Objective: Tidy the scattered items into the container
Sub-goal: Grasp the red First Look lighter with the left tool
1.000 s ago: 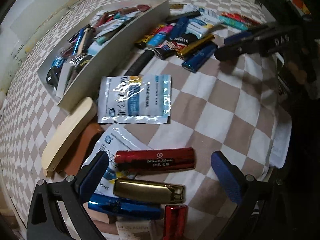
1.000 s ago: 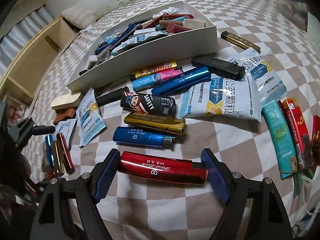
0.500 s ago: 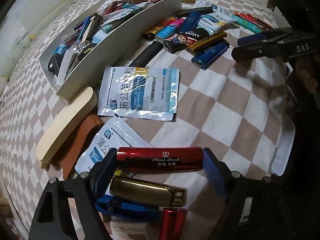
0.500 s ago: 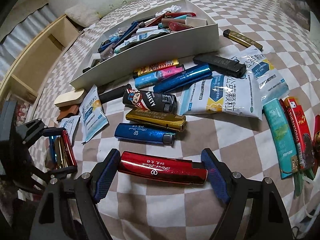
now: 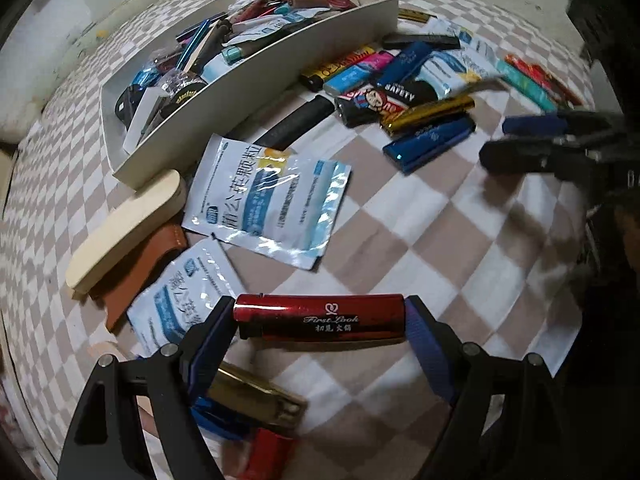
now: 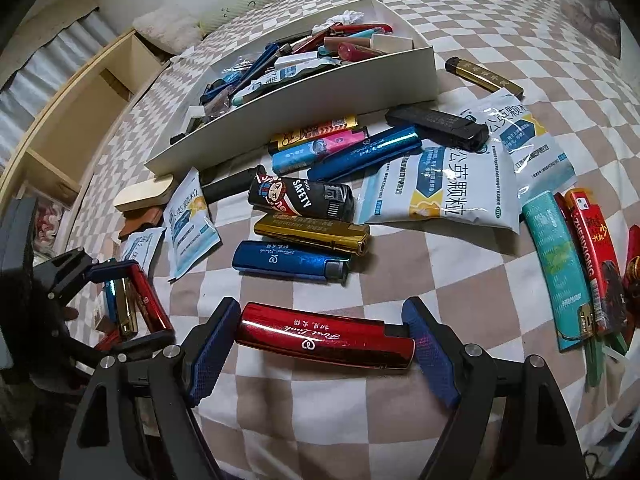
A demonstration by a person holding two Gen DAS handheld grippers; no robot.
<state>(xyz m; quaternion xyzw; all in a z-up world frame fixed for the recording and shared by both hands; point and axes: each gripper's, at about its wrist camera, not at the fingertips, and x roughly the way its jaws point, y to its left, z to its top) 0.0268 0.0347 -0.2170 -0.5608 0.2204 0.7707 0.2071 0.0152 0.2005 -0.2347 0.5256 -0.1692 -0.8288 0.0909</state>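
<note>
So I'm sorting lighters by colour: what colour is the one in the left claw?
Glossy red lighter, clearest in the left wrist view.

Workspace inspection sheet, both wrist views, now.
Surface: checkered bedcover.
Job's things: white container, already crowded; lighters and sachets scattered beside it.
Clutter: blue lighter, gold lighter, white sachet, cream case.
Grippers: left gripper shut endwise on a red lighter; right gripper shut endwise on a second red lighter.
Cables: white cord at the right edge.
Surroundings: wooden shelf, pillow.
</note>
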